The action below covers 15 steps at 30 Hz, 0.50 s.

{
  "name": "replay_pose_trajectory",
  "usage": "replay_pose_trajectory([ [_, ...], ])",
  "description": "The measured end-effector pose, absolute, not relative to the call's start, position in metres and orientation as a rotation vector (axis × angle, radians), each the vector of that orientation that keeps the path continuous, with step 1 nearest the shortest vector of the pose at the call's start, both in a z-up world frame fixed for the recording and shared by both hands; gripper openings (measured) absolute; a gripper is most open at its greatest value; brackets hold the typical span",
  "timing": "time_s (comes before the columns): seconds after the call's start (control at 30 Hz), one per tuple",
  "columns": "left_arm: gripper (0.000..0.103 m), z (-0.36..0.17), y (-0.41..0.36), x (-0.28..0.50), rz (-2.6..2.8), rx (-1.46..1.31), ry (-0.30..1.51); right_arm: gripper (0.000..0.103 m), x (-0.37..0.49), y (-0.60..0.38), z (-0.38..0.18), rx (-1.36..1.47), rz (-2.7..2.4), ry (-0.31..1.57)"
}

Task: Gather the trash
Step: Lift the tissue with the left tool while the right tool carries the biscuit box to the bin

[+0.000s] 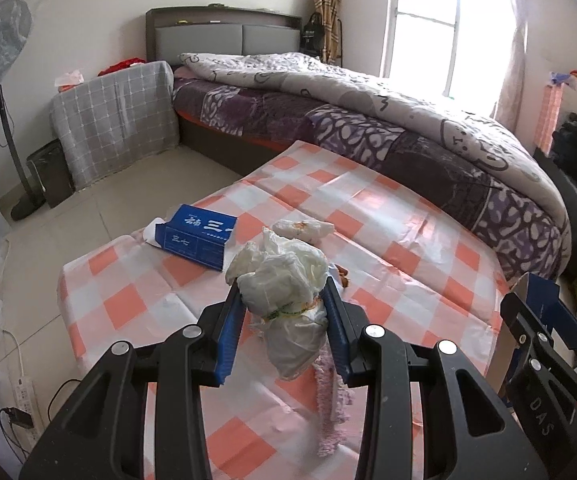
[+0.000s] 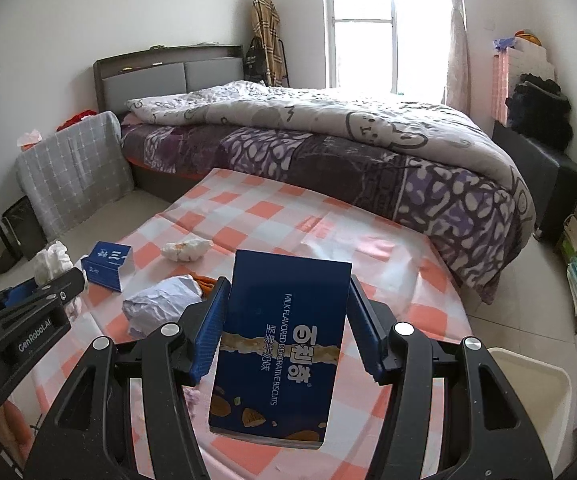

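- Two grippers are at work over a table [image 1: 388, 216] covered with an orange-and-white checked cloth, which stands beside a bed [image 2: 328, 148].
- The left gripper [image 1: 284, 292] has its blue pads closed on a crumpled white plastic bag [image 1: 284, 280], which is lifted above the near part of the table; the bag bulges above the pads and hangs down below them.
- In the left wrist view, a strip of pale pink fuzzy cloth [image 1: 328, 404] lies on the table beneath the bag.
- The right gripper [image 2: 286, 312] clamps a dark blue biscuit box [image 2: 284, 344] by its two long sides; the box is tilted, printed face up, above the near part of the table.
- A smaller blue carton [image 1: 202, 236] lies on the table's left side, with white paper showing at its left end.
- A crumpled white tissue [image 2: 186, 249] with orange marks lies near the middle of the table, to the right of the blue carton.
- A crumpled ball of pale paper [image 2: 164, 302] rests on the table just left of the right gripper, with a bit of orange peel [image 2: 204, 282] at its far edge.
- A white bin [image 2: 528, 396] shows its rim at the near right, beside the table.
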<state>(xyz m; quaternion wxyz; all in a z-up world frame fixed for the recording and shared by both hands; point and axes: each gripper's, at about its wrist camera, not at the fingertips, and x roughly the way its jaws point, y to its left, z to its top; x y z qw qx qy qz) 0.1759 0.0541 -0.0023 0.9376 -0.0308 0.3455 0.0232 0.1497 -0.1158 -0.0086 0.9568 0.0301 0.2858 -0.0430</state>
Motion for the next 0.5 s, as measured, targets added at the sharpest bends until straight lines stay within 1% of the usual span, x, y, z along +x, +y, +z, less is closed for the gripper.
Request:
replay_pose_trajectory([
  [0.5, 0.038, -0.004, 0.012, 0.174, -0.015, -0.044, 0.713, 0.055, 0.133, -0.163, -0.003, 0.085, -0.164, 0.579],
])
